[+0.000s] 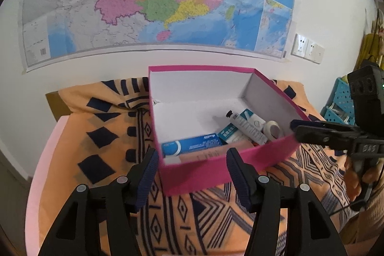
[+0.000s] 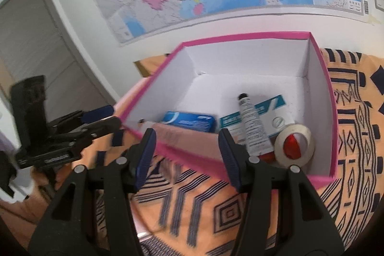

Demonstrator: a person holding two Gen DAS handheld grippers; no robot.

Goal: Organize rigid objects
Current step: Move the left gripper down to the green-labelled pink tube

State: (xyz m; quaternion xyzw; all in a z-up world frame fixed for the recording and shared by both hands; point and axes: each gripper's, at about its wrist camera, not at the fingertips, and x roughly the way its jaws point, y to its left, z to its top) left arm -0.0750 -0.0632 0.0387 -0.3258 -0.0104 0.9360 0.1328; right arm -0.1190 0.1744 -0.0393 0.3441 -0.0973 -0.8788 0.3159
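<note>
Pink box point(image 1: 216, 172) on patterned cloth point(image 1: 100, 136); inside, near front wall: blue carton point(image 1: 192, 144), grey tube point(image 1: 248, 128), tape roll point(image 2: 295, 145); left gripper point(image 1: 192, 174) and right gripper point(image 2: 187, 155) before box, fingers apart, empty.

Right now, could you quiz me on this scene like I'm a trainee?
1. True or false: the pink box has its lid on.
2. What lies across the teal carton: A tube, B spoon, C pen?
3. Which item sits nearest the box's right wall in the right wrist view?

Key: 1 false, it is open. 2 A. 3 the tape roll.
</note>
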